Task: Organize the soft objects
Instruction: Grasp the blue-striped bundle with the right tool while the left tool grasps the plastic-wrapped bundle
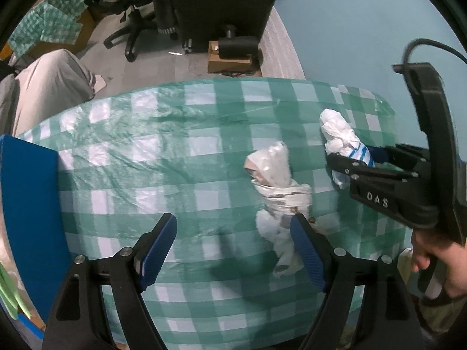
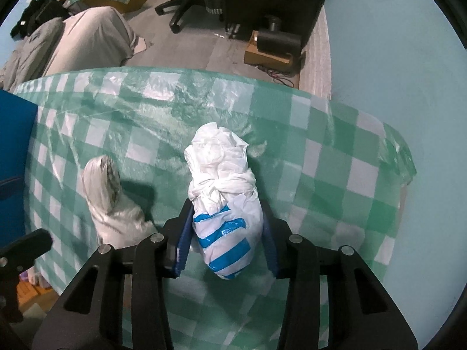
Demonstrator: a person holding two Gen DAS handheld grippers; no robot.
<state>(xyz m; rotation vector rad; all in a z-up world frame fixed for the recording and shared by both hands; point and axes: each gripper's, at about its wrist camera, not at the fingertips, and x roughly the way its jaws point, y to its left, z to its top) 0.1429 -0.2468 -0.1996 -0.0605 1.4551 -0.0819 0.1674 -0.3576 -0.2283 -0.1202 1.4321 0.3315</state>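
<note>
Blue-striped bundle [image 2: 226, 215] sits pinched in the right hand-held gripper [image 2: 226, 227], just right of the grey bundle [image 1: 275, 186]; slick plastic could slip. Left hand-held gripper [image 1: 233, 248] gapes, near snagging that grey bundle.

The right tool [image 2: 226, 242] is clamped on a white bundle with blue stripes [image 2: 224, 204], its blue pads pressing the striped lower end from both sides while the knotted white upper part sticks out ahead of the fingertips. Just to the tool's left, a second, greyish-white bundle [image 2: 112, 204] lies on the green-and-white checked bench [image 2: 321, 160]. At the far lower left a black part of the other tool [image 2: 20, 250] shows, its jaws out of sight.
</note>
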